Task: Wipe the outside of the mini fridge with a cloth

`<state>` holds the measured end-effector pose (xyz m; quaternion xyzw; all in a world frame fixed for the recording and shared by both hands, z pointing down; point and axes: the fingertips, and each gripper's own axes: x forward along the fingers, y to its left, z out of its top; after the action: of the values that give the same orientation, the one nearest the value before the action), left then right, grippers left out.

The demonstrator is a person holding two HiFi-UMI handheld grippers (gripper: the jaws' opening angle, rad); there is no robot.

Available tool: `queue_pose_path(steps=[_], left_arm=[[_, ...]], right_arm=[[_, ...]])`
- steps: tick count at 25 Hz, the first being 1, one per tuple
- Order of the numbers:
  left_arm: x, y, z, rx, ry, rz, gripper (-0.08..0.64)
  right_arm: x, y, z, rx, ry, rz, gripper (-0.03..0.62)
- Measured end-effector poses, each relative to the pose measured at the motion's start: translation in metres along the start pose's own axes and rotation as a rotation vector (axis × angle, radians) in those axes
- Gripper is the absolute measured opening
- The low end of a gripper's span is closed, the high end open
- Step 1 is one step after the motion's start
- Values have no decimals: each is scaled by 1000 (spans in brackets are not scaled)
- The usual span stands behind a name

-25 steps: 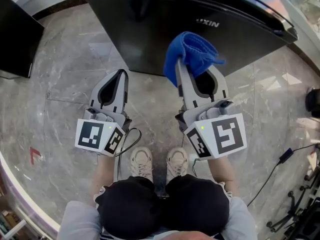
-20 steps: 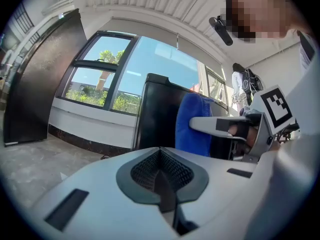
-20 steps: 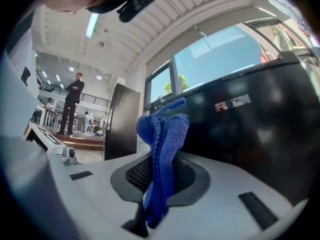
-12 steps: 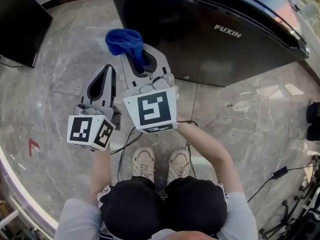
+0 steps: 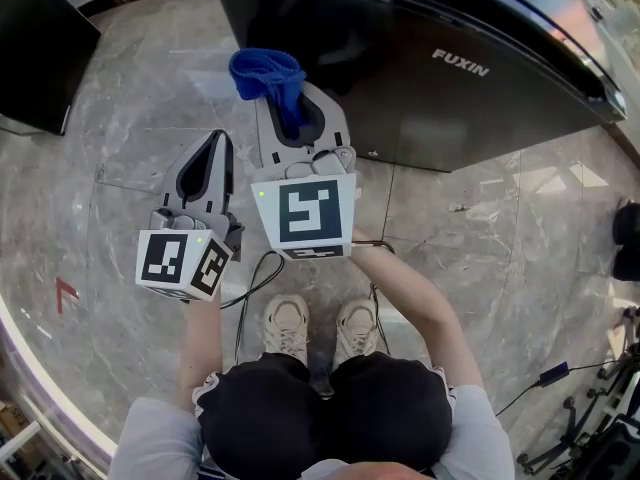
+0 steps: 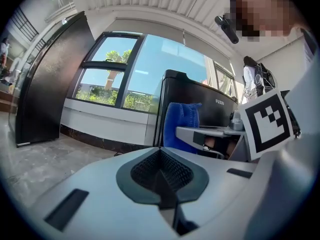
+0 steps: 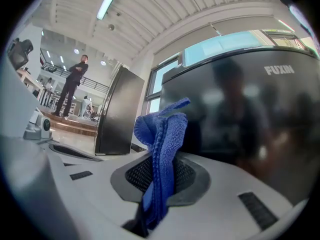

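Note:
The black mini fridge point(image 5: 440, 58) marked FUXIN stands on the marble floor ahead of me and fills the right gripper view point(image 7: 250, 114). My right gripper point(image 5: 285, 103) is shut on a blue cloth point(image 5: 268, 76), whose bunched end sticks out past the jaws close to the fridge's left front corner. The same blue cloth point(image 7: 160, 154) hangs pinched between the jaws in the right gripper view. My left gripper point(image 5: 212, 148) is shut and empty, beside and below the right one, over bare floor. In the left gripper view the cloth point(image 6: 181, 125) shows in front of the fridge point(image 6: 200, 109).
A second black appliance point(image 5: 30, 43) stands at the far left. A cable point(image 5: 255, 278) loops on the floor by my shoes point(image 5: 320, 328). More cables and dark gear point(image 5: 625, 238) lie at the right edge. People stand far off in the right gripper view.
A second ago the right gripper held the cloth at the middle of the fridge front. It has swept left to the fridge's left corner, then edged slightly right. The left gripper barely moved.

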<state>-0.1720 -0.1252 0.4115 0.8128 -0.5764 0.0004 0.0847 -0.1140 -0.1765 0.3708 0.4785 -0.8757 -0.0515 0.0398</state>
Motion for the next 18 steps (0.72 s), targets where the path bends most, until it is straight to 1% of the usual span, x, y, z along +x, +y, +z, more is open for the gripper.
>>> queue_pose_path(steps=[3,6,8,11,14,18], left_arm=[[2,-4,-1,4,-2,-12,5],[3,-4,-2,-5,-6,-15,5],[2,-6,-3,-4,-2,-17,5],[2,-10,-4,-11,-7,-27,5],[2,-14,-4,-7,-7,-37,5],[3,-19,-5,-3,-3,-53,5]], right_arm=[[-16,-16,-4,16,-6,-44,75],[-31,-37,4,35,-75,-104,75],[-42,-49,6,57,-87,-134,75],[-60,-68,3,81,-67,-180,75],[-83,-91,-6,38,-20,-217,75],[-113,-126,-9,44,-11,-311,75]])
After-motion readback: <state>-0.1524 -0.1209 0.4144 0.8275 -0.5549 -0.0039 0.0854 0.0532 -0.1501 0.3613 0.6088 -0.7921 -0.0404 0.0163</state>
